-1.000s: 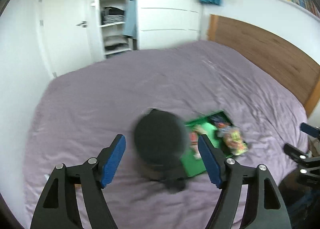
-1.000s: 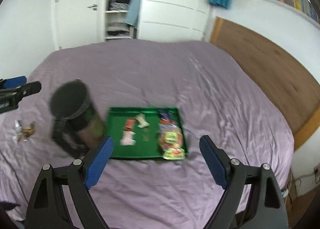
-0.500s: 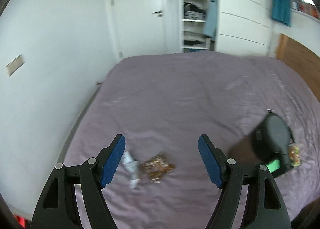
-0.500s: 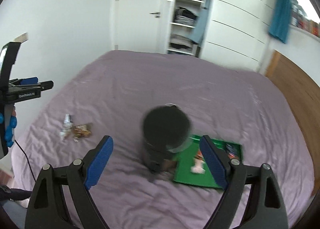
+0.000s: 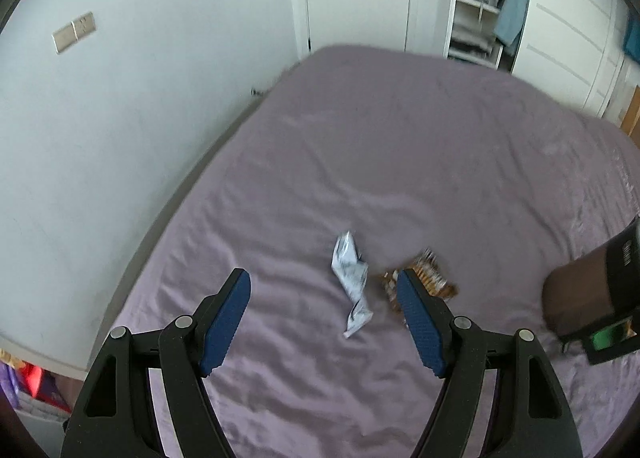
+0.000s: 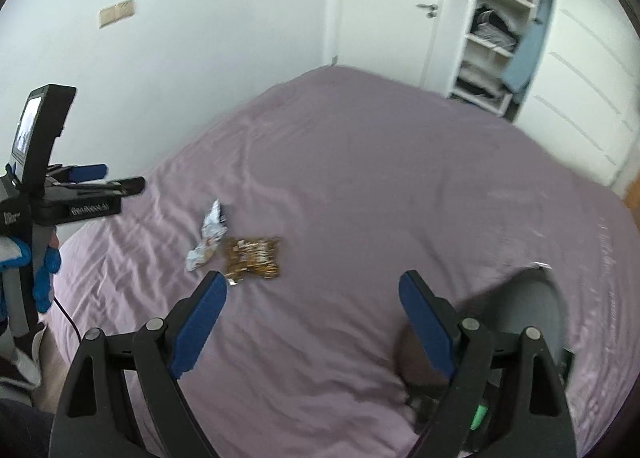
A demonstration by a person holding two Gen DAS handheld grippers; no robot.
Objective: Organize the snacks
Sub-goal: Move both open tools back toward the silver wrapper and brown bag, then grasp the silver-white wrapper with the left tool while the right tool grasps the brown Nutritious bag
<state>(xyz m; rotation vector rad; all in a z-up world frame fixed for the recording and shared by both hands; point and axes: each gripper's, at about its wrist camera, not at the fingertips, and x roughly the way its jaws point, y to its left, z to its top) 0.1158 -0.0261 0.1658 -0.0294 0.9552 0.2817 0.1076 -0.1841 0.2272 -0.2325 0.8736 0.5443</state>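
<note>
Two loose snacks lie on the purple bed: a crumpled white wrapper (image 5: 351, 283) (image 6: 209, 235) and a brown-gold packet (image 5: 431, 278) (image 6: 253, 257) right of it. My left gripper (image 5: 324, 312) hangs open above the sheet, the white wrapper just beyond its fingers, its right finger (image 5: 418, 320) in front of the packet. My right gripper (image 6: 312, 312) is open and empty, with both snacks ahead and to its left. The left gripper also shows from the side at the left edge of the right wrist view.
A dark cylindrical container (image 5: 588, 290) (image 6: 524, 314) stands at the right, with a sliver of the green tray (image 5: 608, 338) beside it. White wall and the bed's edge (image 5: 168, 218) run along the left. A door and open wardrobe shelves (image 6: 496, 30) stand behind.
Both grippers swung left, away from the green tray and dark container, and dropped lower. The two loose snacks came into view and now lie close ahead. Both pairs of jaws kept the same width.
</note>
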